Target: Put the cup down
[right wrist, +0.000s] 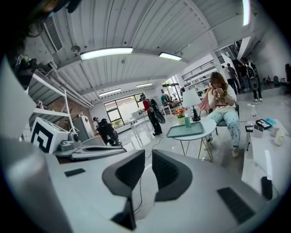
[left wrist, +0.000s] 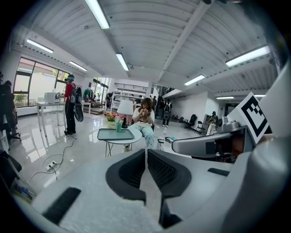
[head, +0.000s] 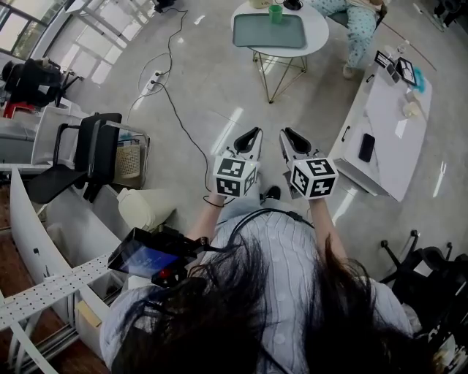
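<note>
A green cup (head: 275,13) stands on the far edge of a teal tray (head: 268,31) on a small round white table (head: 318,33) well ahead of me. It shows too in the left gripper view as the cup (left wrist: 119,127) and in the right gripper view as the cup (right wrist: 187,121). My left gripper (head: 257,131) and right gripper (head: 285,132) are held side by side over the floor, far short of the table. The left gripper (left wrist: 146,151) has its jaws together, and the right gripper (right wrist: 148,154) has its jaws nearly touching. Neither holds anything.
A person (head: 358,29) sits behind the round table. A long white table (head: 387,139) with a black phone (head: 366,147) stands to the right. Cables (head: 179,117) and a power strip (head: 153,82) lie on the floor at left, near a black chair (head: 91,153).
</note>
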`<state>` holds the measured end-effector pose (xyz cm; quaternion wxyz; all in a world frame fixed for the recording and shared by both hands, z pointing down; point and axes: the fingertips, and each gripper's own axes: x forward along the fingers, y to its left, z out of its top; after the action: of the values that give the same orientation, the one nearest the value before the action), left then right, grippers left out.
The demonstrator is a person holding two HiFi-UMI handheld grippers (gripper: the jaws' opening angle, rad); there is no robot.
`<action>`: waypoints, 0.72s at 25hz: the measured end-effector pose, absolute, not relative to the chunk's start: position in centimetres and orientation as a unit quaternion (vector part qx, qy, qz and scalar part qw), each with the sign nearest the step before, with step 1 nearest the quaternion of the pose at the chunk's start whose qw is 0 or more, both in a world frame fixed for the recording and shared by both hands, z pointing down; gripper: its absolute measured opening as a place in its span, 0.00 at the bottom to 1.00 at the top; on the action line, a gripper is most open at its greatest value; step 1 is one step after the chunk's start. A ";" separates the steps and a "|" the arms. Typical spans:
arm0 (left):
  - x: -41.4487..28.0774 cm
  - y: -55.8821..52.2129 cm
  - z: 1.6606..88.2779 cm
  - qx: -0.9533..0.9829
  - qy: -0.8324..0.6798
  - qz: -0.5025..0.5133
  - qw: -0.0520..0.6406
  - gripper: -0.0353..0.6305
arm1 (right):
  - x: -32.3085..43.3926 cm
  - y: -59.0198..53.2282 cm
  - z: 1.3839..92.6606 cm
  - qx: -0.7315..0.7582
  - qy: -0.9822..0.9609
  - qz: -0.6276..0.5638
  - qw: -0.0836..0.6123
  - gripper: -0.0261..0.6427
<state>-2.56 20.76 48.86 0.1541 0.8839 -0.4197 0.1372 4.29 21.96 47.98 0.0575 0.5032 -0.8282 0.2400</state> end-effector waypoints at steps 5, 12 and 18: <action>-3.6 21.6 48.8 0.880 -0.429 0.136 0.150 0.09 | 3.3 22.7 48.0 0.494 -0.835 0.236 0.059 0.14; -4.1 21.5 48.5 0.879 -0.435 0.131 0.147 0.09 | 2.7 22.8 47.7 0.488 -0.840 0.230 0.062 0.14; -3.6 21.2 48.4 0.880 -0.432 0.130 0.146 0.09 | 3.0 22.6 47.7 0.487 -0.841 0.225 0.068 0.13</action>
<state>-3.60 21.20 48.39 0.1458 0.8805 -0.4320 0.1298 3.00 22.58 47.68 0.0680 0.4872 -0.8411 0.2250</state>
